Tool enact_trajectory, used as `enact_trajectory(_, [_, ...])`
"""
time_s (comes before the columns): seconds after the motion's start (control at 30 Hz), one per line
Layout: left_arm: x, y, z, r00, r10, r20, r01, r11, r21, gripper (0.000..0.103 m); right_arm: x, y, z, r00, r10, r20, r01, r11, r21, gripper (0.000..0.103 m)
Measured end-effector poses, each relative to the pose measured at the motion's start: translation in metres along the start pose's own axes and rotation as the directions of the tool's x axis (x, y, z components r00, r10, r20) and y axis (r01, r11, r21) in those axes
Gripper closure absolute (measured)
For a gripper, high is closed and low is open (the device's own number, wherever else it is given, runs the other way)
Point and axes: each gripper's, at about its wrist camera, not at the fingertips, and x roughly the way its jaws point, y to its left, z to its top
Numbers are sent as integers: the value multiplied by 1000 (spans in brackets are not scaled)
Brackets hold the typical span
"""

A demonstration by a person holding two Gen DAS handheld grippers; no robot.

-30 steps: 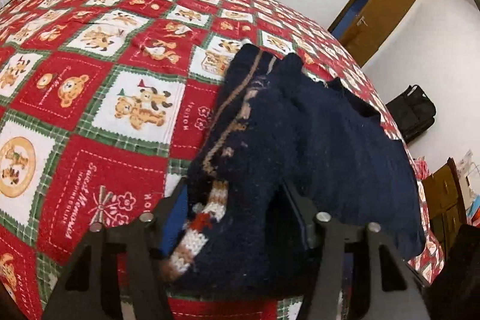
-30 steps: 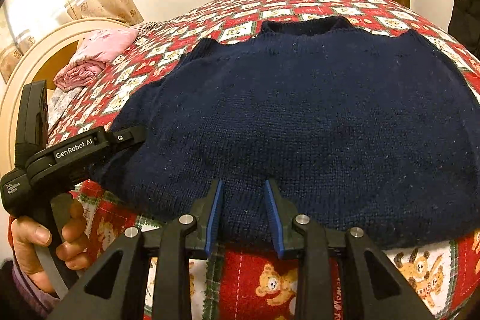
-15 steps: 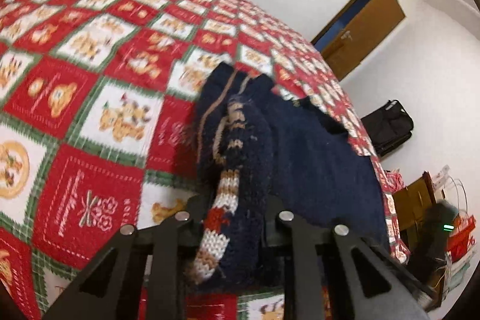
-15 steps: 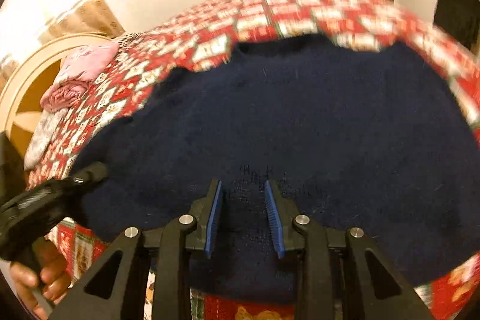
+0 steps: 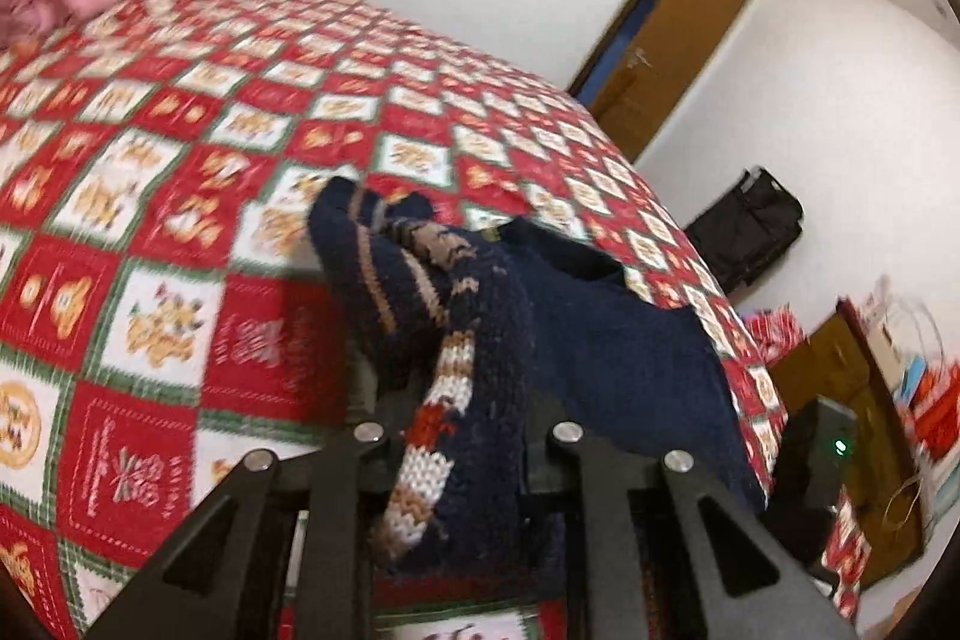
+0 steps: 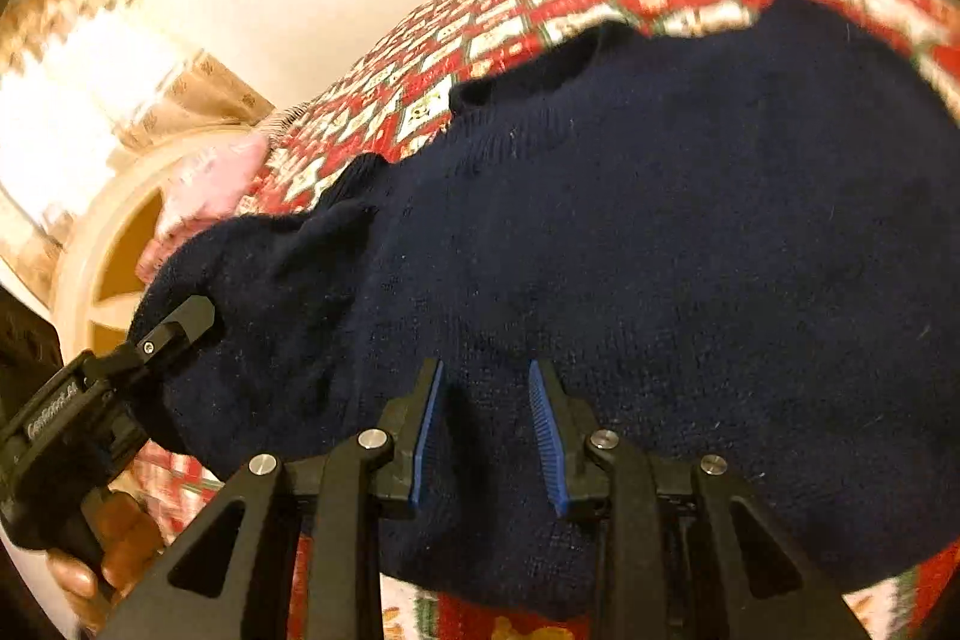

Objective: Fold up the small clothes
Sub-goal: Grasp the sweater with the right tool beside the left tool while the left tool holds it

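**Inspector A:** Left gripper (image 5: 459, 436): its jaws have just been closing and now pinch the bottom corner of the navy sweater (image 6: 660, 232), patterned inner side showing, the knit bunched between them and lifted off the bedspread (image 5: 150, 232).

**Inspector B:** Right gripper (image 6: 487, 430): blue pads partly drawn together with the sweater's lower edge between them; the knit runs between them and the grip looks firm.

**Inspector A:** Sweater location?

**Inspector B:** Spread across the near part of the red-and-white bear-patterned bedspread, collar away from the grippers. A hand (image 6: 114, 550) holds the left gripper's handle at lower left
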Motion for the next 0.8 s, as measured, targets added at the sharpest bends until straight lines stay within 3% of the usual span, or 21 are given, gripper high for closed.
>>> enact_trajectory(0.1, [0, -12, -3, 1000, -8, 13, 8, 999, 37, 82, -2, -14, 14, 987, 156, -48, -149, 982, 117, 70])
enact_trajectory(0.13, [0, -13, -5, 1000, -12, 22, 12, 999, 39, 82, -1, -18, 23, 972, 224, -73, -209, 963, 170, 65])
enact_trajectory(0.2, [0, -13, -8, 999, -27, 38, 25, 999, 34, 82, -5, -15, 45, 953, 293, -77, -272, 940, 208, 34])
enact_trajectory(0.27, [2, -14, -10, 998, -33, 49, 32, 999, 28, 82, -7, 6, 75, 937, 335, -95, -321, 937, 141, 22])
enact_trajectory(0.33, [3, -16, -12, 998, -42, 55, 40, 999, 33, 82, 0, 23, 96, 915, 380, -137, -364, 923, 125, 20])
enact_trajectory(0.37, [3, -19, -13, 997, -41, 59, 38, 999, 39, 82, 13, 37, 109, 889, 414, -197, -393, 909, 136, 19])
enact_trajectory(0.4, [4, -21, -14, 997, -42, 65, 39, 998, 47, 82, 21, 43, 114, 879, 416, -232, -393, 909, 139, 19])
enact_trajectory(0.5, [3, -25, -20, 995, -47, 84, 42, 997, 67, 82, 57, 75, 126, 881, 300, -367, -296, 953, 68, 19])
enact_trajectory(0.63, [5, -33, -28, 994, -69, 90, 60, 993, 105, 82, 92, 122, 128, 841, 188, -507, -269, 959, -91, 19])
enact_trajectory(0.7, [7, -41, -31, 994, -66, 92, 53, 989, 141, 82, 103, 143, 122, 835, 84, -544, -235, 948, -216, 19])
enact_trajectory(0.8, [8, -49, -36, 993, -66, 94, 48, 982, 183, 82, 123, 157, 113, 819, -148, -555, -104, 912, -396, 19])
